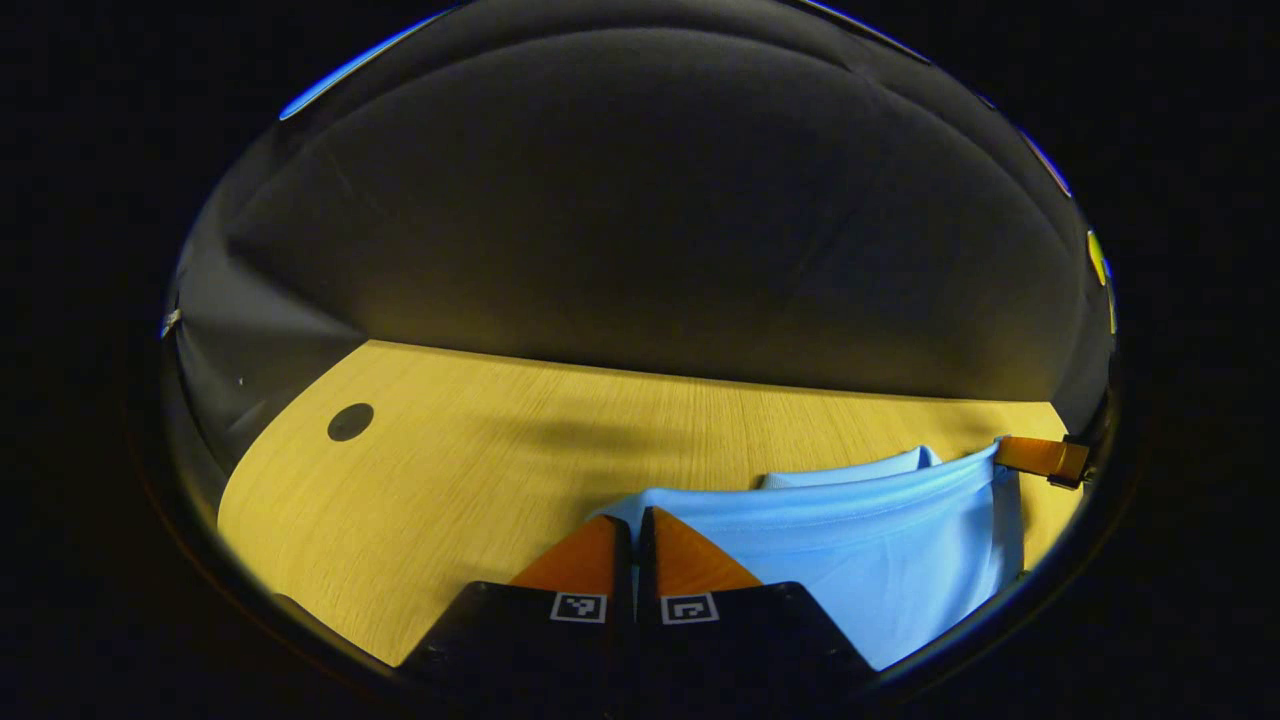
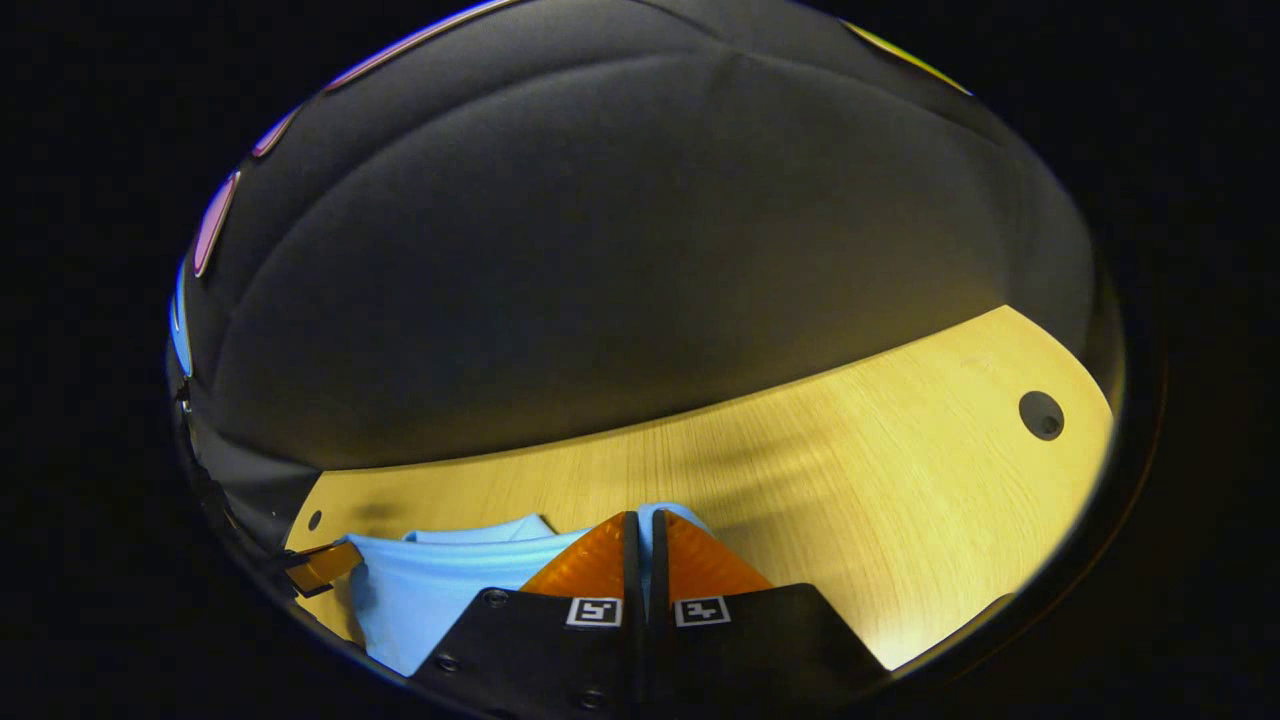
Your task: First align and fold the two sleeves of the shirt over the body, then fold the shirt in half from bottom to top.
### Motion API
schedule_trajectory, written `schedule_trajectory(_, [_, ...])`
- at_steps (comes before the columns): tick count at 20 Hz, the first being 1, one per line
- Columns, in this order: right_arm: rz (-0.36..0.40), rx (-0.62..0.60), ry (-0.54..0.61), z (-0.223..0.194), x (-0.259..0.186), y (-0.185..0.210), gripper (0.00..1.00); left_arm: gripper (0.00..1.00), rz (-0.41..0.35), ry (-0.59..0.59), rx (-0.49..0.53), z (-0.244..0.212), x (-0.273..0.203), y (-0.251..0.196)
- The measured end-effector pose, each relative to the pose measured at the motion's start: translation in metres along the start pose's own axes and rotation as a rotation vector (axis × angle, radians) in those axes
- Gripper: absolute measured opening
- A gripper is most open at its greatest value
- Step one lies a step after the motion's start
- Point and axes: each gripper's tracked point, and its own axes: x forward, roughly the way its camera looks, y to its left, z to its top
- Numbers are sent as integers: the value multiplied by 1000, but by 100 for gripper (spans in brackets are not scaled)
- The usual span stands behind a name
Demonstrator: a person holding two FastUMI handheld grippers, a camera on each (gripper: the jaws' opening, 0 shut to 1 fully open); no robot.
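In the left gripper view, the left gripper [image 1: 634,530] sits at the bottom centre with its two fingers drawn together, a thin dark gap between them. A corner of the light blue shirt [image 1: 870,560] is pinched at the fingertips, so the fingers are clamped on the fabric. From this corner the shirt extends to the right, its hemmed edge held taut and raised above the table [image 1: 450,450]. A second layer of blue fabric shows just behind the raised edge. At the far right end of that edge, the right gripper [image 1: 1040,457] is seen side on, touching the shirt's other corner.

In the right gripper view, the right gripper [image 2: 640,535] occupies the bottom centre, fingers pressed together with a narrow slit between them. A small fold of the shirt [image 2: 440,590] protrudes at the fingertips, so this gripper is also clamped on the fabric. The shirt runs left from this corner, and the left gripper [image 2: 322,566] shows at its far left end, touching the cloth.

The table is light wood with visible grain. Beyond the shirt its surface is bare. A round dark hole [image 1: 350,422] lies near the table's far left corner, well apart from the shirt; a similar hole [image 2: 1041,414] lies near the far right corner. Behind the table hangs the black cloth wall [image 1: 640,230].
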Motion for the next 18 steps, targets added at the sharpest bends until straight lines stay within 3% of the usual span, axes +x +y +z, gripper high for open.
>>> schedule_trajectory(5, [-23, -6, 12, -6, 4, -2, 5, 6, -8, 7, -8, -7, 5, 1])
schedule_trajectory(6, [-29, -1, 16, -10, 6, -4, 0, 6, -13, 3, -16, -7, 5, 1])
schedule_trajectory(7, [-27, 8, 17, -10, 7, -6, 15, 6, -18, 1, -23, -6, 6, 0])
schedule_trajectory(10, [-39, 27, 13, -7, 8, -10, 21, 14, -27, 6, -28, -8, 4, -1])
schedule_trajectory(13, [-42, 34, 7, -6, 7, -11, 27, 39, -46, 8, -26, -7, 4, -9])
schedule_trajectory(14, [-54, 22, 4, -4, 7, -15, 34, 52, -45, 9, -20, -8, 4, -11])
schedule_trajectory(15, [-59, 16, 4, -4, 6, -16, 52, 66, -43, 11, -15, -8, 2, -12])
schedule_trajectory(18, [-61, -1, -11, 0, 2, -19, 63, 81, -21, 4, -2, -6, 1, -10])
